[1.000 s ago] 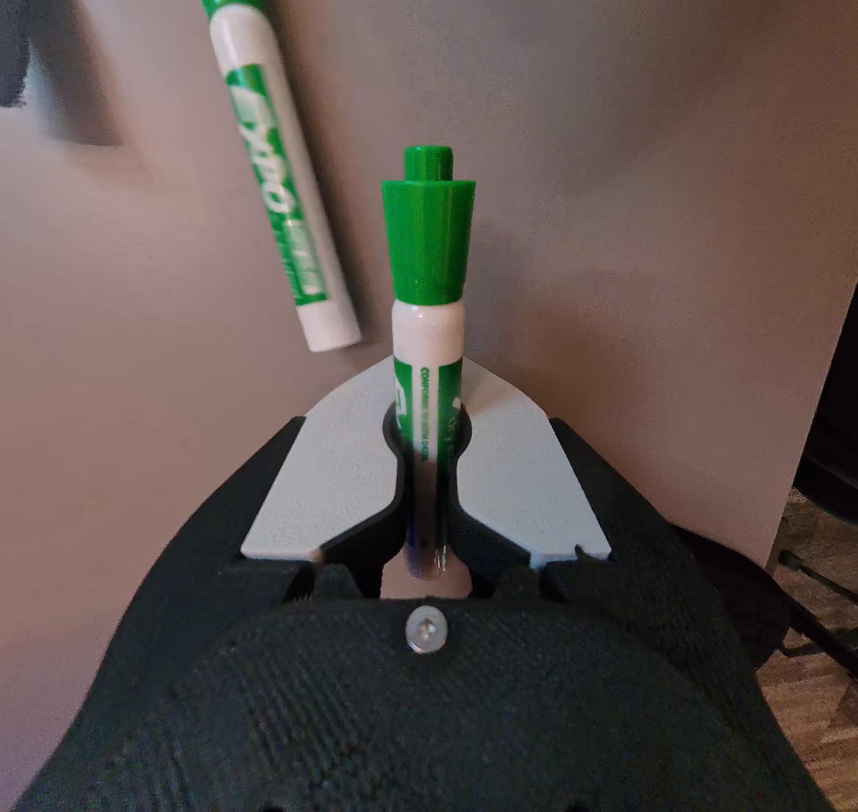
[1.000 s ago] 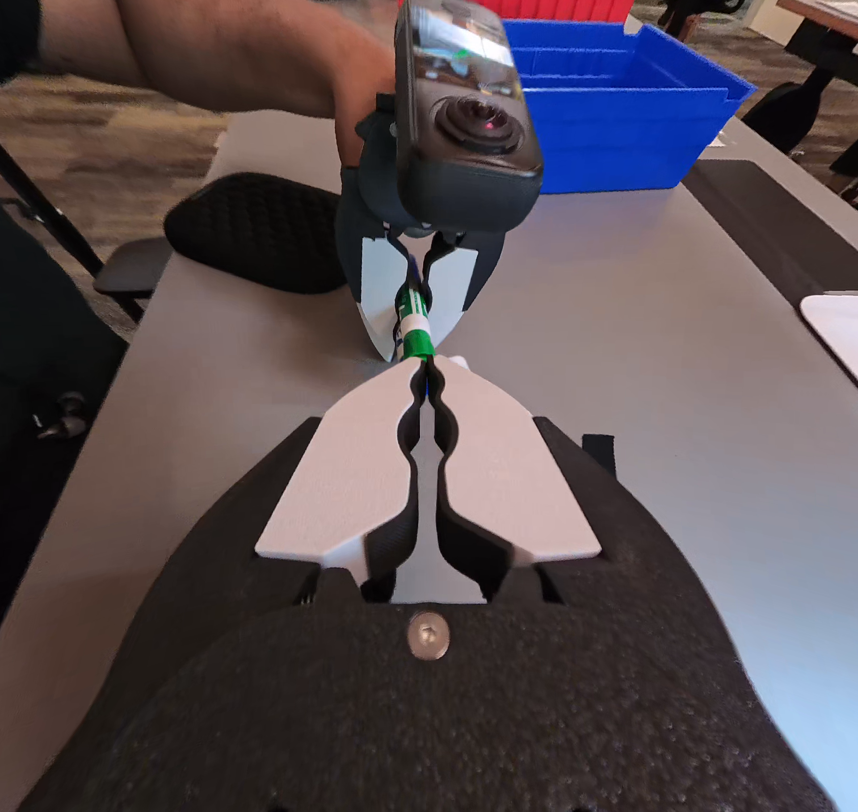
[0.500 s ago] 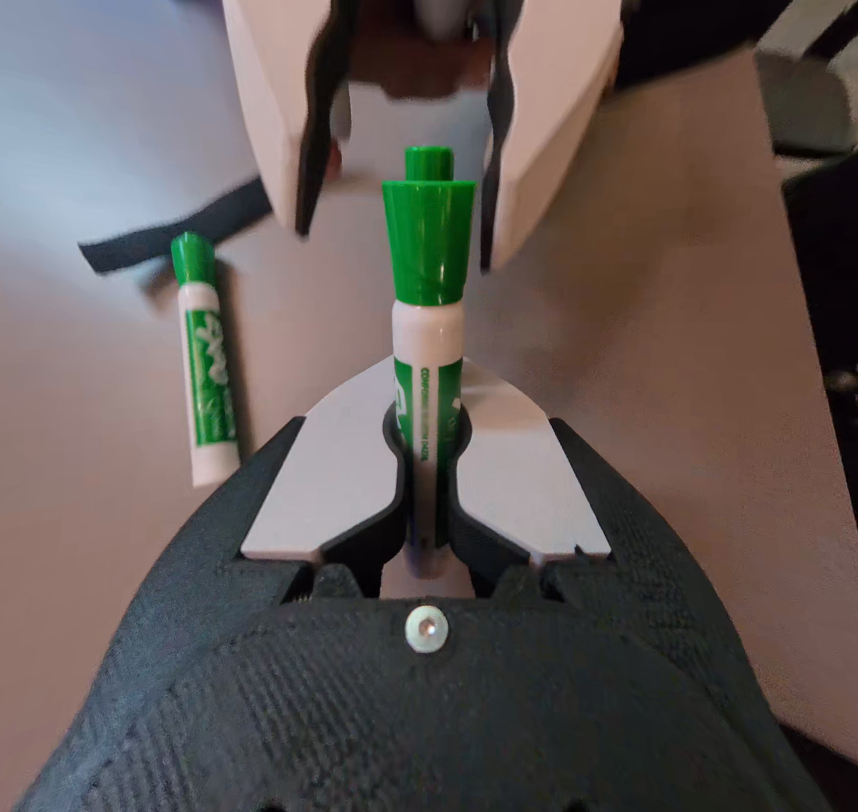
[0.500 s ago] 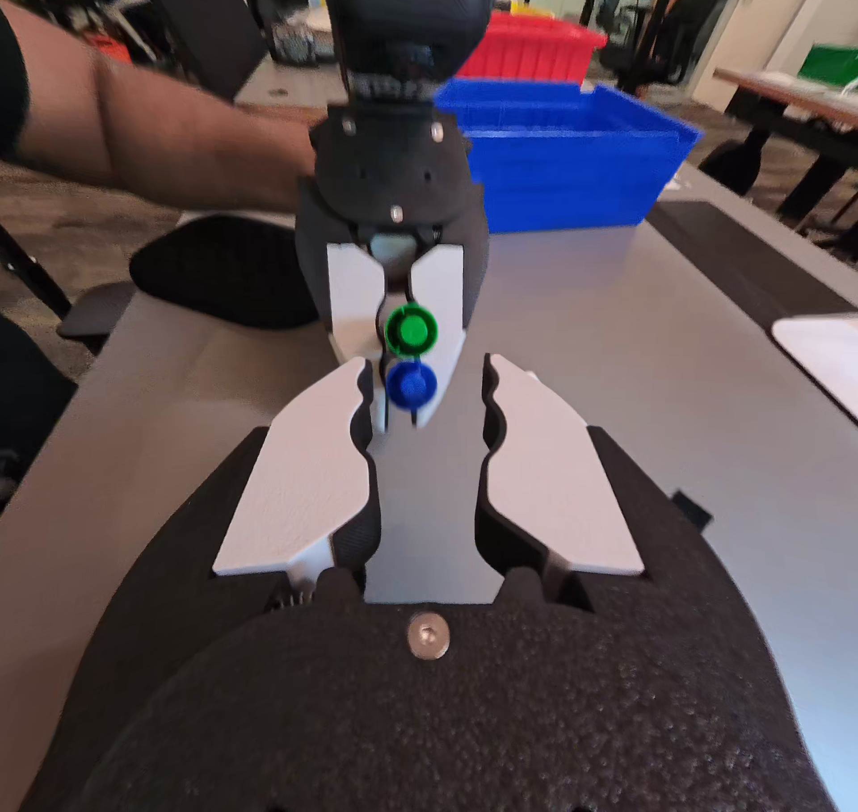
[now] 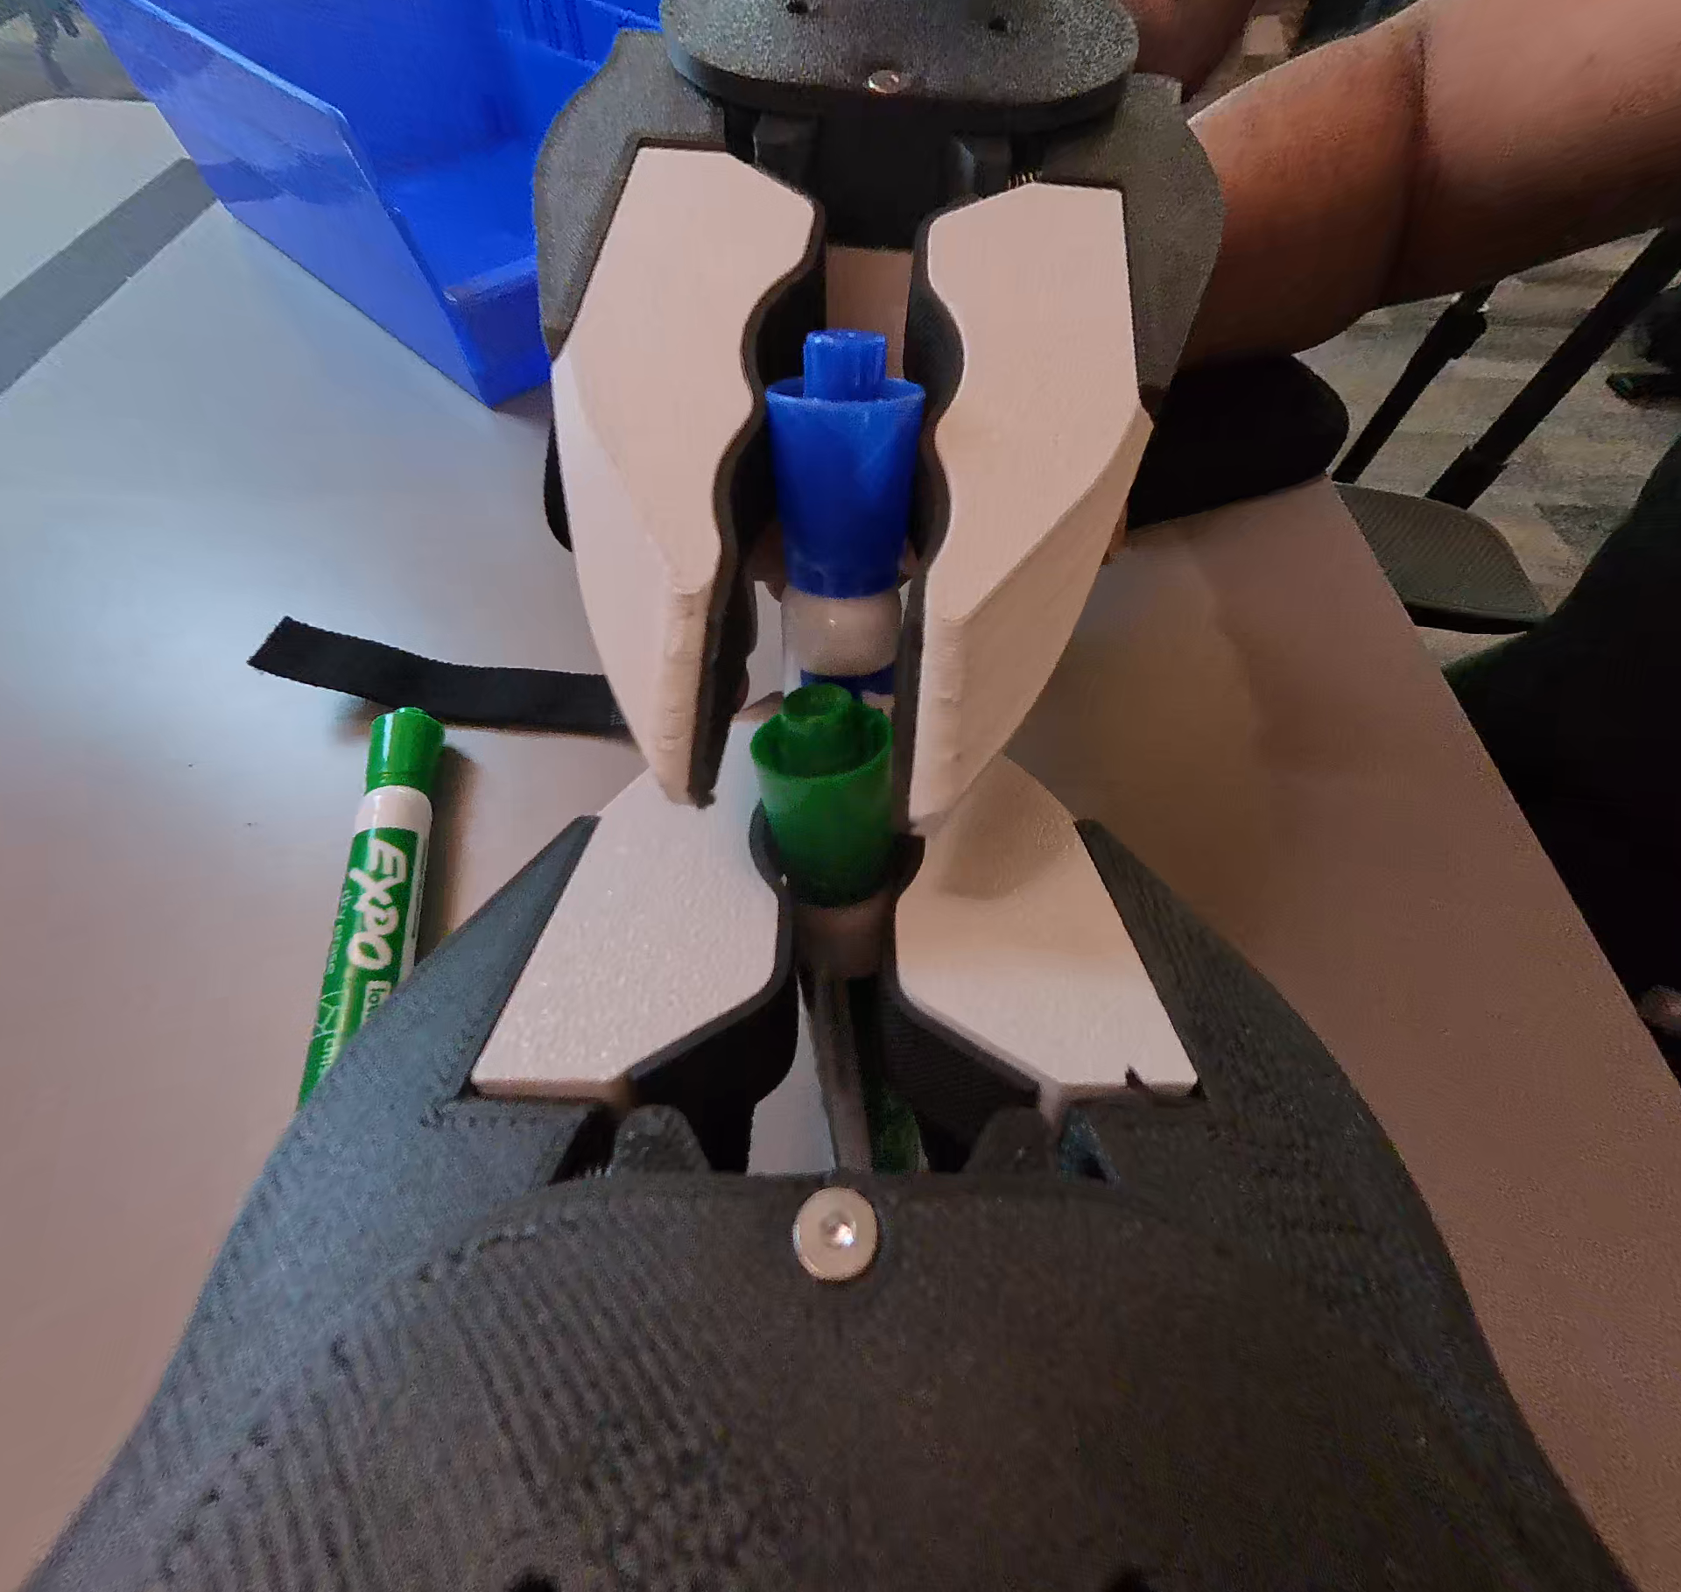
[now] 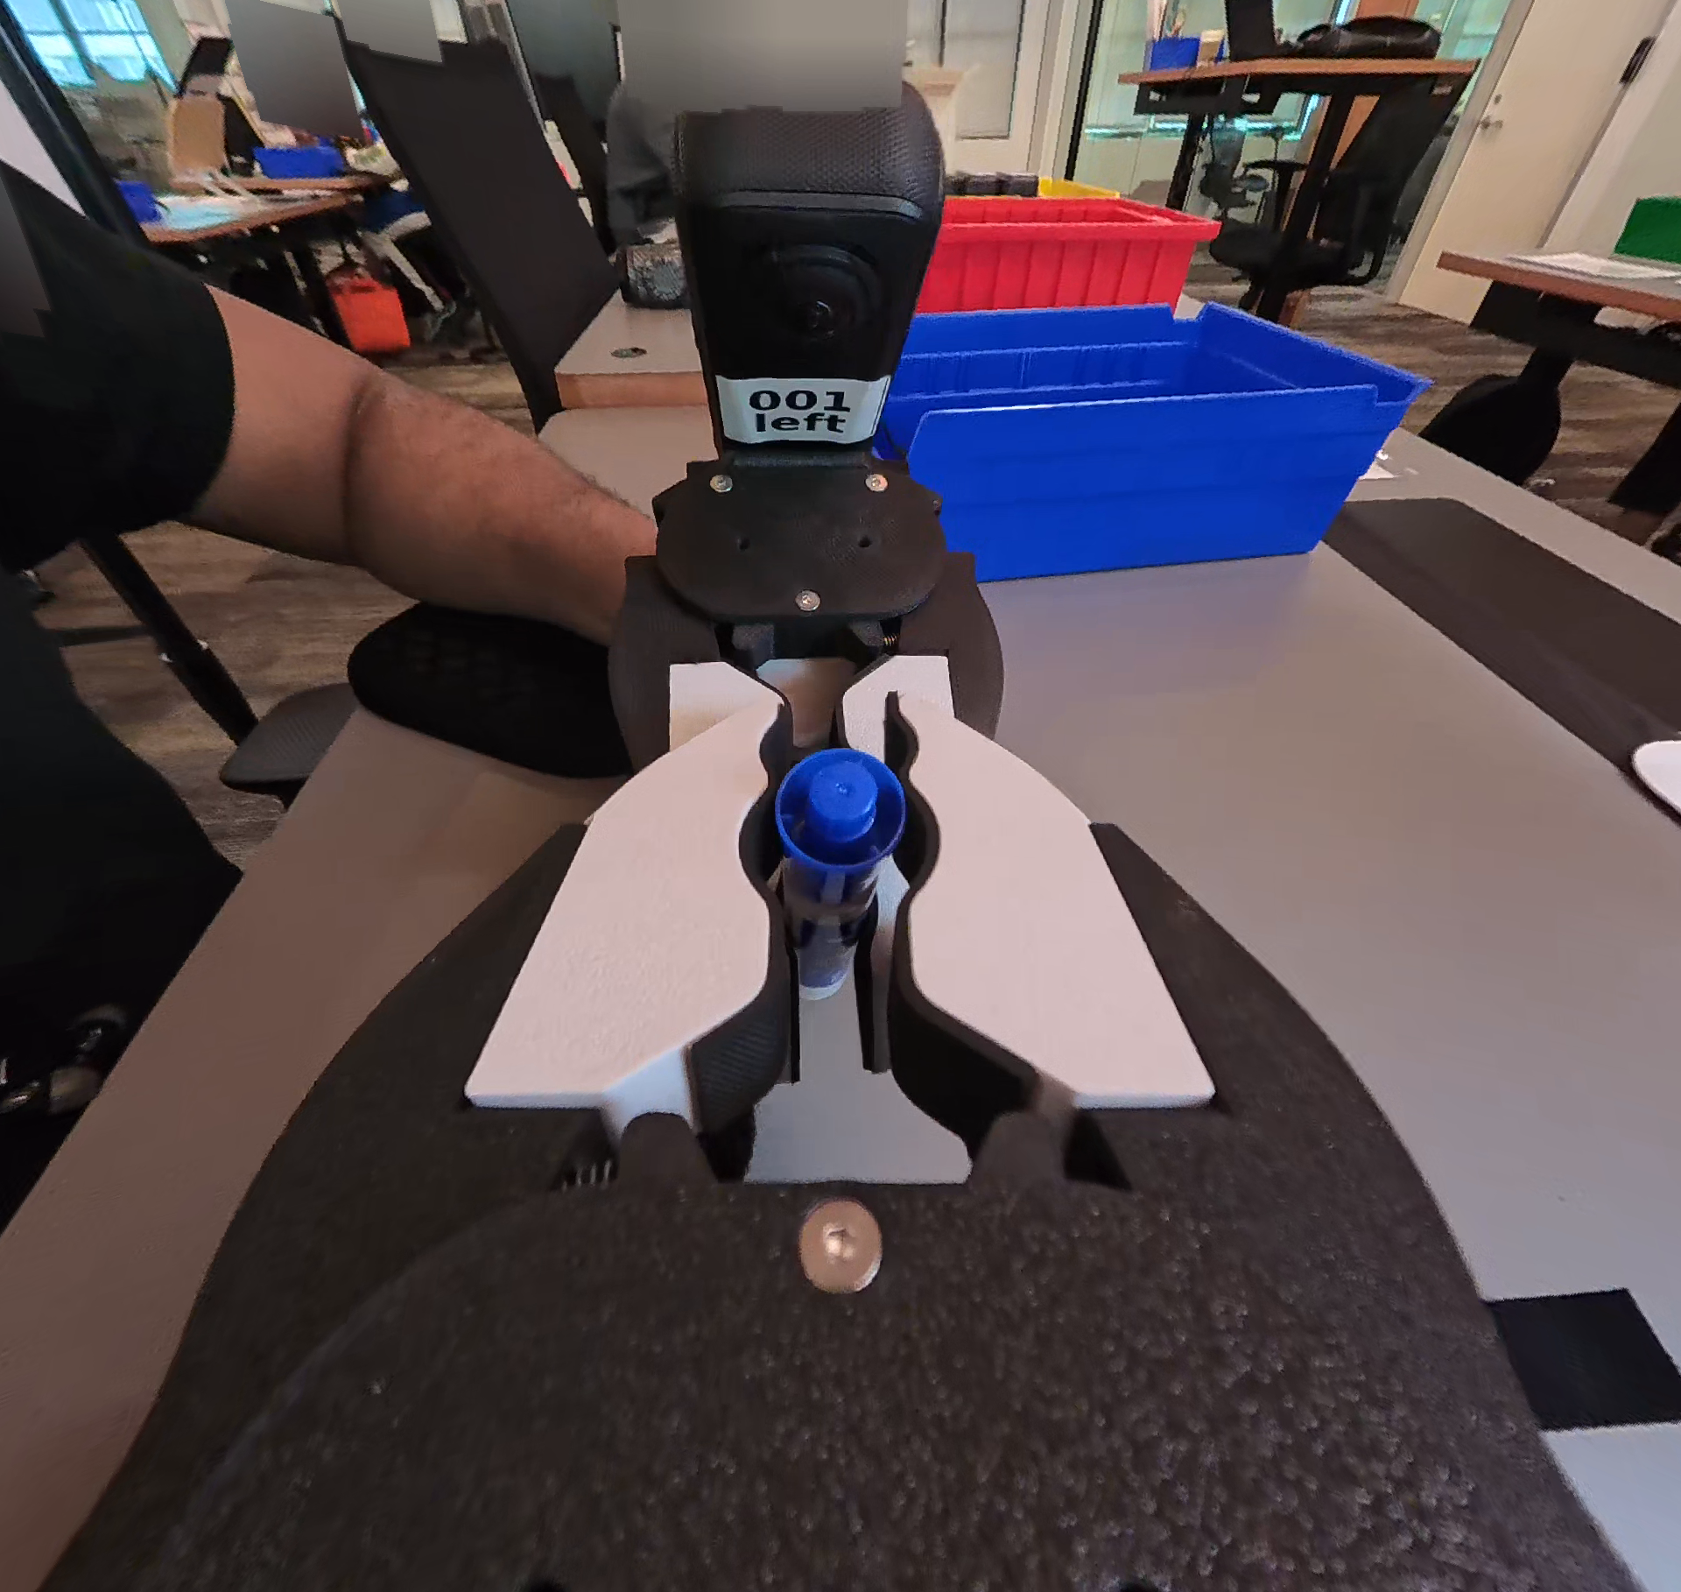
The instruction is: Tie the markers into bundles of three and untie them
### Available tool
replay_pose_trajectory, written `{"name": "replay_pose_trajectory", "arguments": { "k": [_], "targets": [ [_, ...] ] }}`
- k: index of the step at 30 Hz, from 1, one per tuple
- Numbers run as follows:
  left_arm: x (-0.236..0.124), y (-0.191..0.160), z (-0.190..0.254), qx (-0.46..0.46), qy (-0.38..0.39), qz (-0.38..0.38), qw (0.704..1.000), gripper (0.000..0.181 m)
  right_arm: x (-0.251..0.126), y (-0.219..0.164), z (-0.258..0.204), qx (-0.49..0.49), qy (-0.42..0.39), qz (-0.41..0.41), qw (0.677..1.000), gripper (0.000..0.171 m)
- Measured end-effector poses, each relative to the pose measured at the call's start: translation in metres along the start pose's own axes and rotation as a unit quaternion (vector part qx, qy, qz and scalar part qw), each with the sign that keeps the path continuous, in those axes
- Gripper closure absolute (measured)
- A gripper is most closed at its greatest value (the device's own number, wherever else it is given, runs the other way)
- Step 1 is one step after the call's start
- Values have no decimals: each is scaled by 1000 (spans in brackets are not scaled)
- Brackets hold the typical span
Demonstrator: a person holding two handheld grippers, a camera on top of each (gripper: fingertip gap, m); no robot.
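Claws nose to nose over the counter (image 5: 227, 502). My left claw (image 5: 832, 857) is clamped on the green marker (image 5: 823, 798), cap forward. My right claw (image 6: 832, 807) grips the blue marker (image 6: 832, 830), cap poking toward me. Second green marker (image 5: 377, 893) lies on the counter, left of the left claw, black strap (image 5: 427, 679) just beyond it. Blue bin (image 6: 1155, 438) at the back.

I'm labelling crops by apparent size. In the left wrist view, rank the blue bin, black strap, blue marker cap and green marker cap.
1. Blue bin
2. Black strap
3. Blue marker cap and green marker cap: near-equal; the green one is nearer and foreshortened, so unranked.
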State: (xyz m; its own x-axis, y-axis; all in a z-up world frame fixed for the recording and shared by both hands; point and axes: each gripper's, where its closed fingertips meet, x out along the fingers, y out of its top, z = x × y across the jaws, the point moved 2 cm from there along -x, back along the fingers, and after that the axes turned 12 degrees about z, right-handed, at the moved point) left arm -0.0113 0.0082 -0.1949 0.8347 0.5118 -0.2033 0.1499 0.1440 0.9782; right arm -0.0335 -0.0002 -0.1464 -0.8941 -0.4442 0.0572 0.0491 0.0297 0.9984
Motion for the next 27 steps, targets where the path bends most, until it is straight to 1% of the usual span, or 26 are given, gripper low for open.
{"name": "replay_pose_trajectory", "arguments": {
  "k": [4,8,10,13,19,22,27],
  "targets": [
    [-1,-2,-1,0,3,10,1000,167,1,-3,1,-2,0,-21,1000,152],
    [-4,2,-3,3,15,27,1000,167,4,1,3,4,-1,-24,1000,152],
    [-5,2,-4,0,19,32,999,167,4,-2,4,-3,2,-48,999,152],
    [-5,0,-2,-2,17,34,999,168,5,-13,0,-12,27,-110,993,151],
    [-6,-3,1,1,19,33,999,168,5,-14,-5,0,55,-178,982,153],
    [-6,-3,2,5,20,32,999,167,4,-14,-6,-12,61,-202,977,153],
    [-6,6,3,6,21,57,998,168,5,-5,-6,-15,56,-224,973,154]
  ]
}}
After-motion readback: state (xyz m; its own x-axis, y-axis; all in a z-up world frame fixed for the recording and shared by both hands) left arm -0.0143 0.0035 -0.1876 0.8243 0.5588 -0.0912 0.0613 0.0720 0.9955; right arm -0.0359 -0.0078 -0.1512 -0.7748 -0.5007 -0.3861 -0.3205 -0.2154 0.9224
